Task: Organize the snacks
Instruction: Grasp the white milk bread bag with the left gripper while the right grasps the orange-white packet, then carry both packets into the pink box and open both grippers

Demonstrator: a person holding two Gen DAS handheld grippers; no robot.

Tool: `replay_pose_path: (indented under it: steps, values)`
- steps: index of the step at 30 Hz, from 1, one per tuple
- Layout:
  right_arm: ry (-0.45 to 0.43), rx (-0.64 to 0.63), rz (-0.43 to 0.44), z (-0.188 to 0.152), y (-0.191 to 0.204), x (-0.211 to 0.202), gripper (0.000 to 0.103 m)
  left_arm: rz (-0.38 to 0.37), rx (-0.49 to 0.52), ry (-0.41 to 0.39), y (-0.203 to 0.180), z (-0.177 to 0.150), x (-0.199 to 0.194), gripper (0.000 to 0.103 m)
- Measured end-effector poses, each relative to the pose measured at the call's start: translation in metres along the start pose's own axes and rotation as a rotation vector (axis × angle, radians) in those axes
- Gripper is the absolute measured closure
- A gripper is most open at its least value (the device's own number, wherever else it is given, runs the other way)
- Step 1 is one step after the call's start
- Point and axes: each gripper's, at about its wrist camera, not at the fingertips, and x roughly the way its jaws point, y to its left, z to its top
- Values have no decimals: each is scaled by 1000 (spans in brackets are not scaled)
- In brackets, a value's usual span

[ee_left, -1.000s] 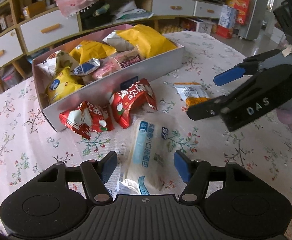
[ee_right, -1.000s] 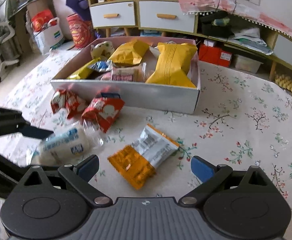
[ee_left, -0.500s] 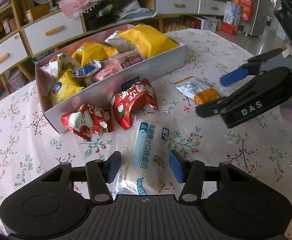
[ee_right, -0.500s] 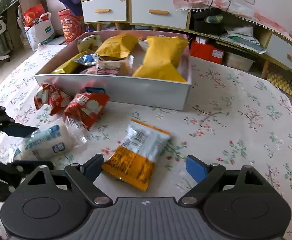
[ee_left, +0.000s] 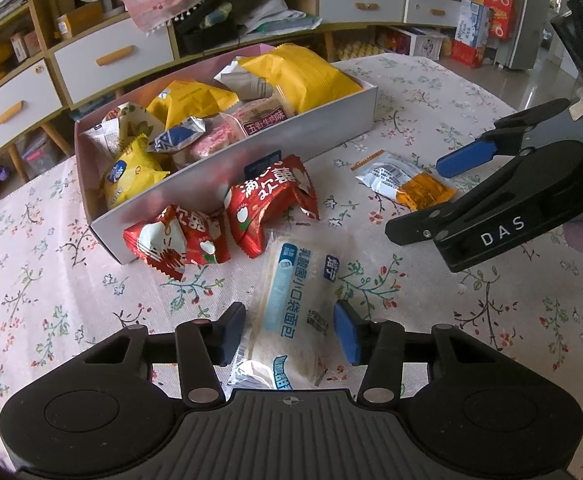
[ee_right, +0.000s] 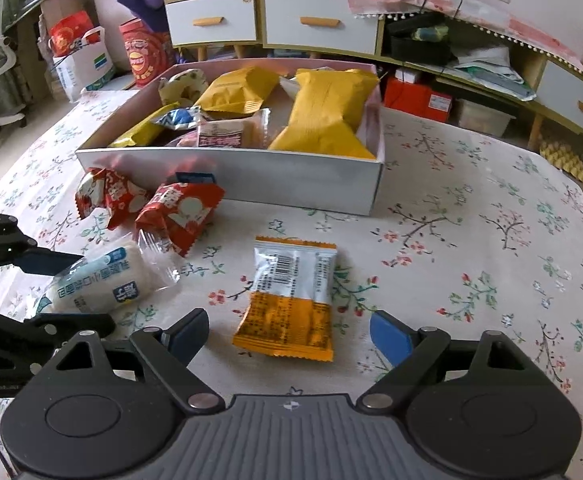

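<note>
1. table [ee_right: 471,240]: covered by a pale floral cloth.
2. open box [ee_right: 291,180] of snacks, 12 o'clock in right wrist view.
3. two red packets [ee_right: 107,196] [ee_right: 179,212], touching the box front, 10 o'clock.
4. white bread pack [ee_right: 103,280], 9 o'clock.
5. silver-orange packet [ee_right: 291,300], centre, apart from the others.

Your desk [ee_right: 471,208] wore a matt cloth printed with small flowers. The bread packet [ee_left: 291,312] was clear, glossy plastic film, and the two red packets [ee_left: 219,220] were shiny crinkled foil. The orange-and-silver packet [ee_right: 291,292] looked smooth and slightly glossy. The box [ee_right: 259,180] had smooth matt card walls. Each hand-held gripper [ee_left: 289,334] [ee_right: 287,336] was matt black plastic with ribbed housing, and the drawers [ee_right: 319,20] had wooden handles.
</note>
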Motion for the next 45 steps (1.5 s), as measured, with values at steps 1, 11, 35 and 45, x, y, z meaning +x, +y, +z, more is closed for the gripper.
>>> replay_pose_path:
  steps: [1,11,35,45]
  values:
    - [-1,-2,-1,0,0,0,35,-1,0,-1,0,0,0,59]
    - [-29,-23,25,4,4,-4,75,-1,-8,-14,-2,1,-2,79]
    - [-103,1,51,20,7,-40,84,32,-98,-96,8,17,-31,86]
    - [-167,71,61,47,8,-42,84,83,-228,-172,36,36,-41,86]
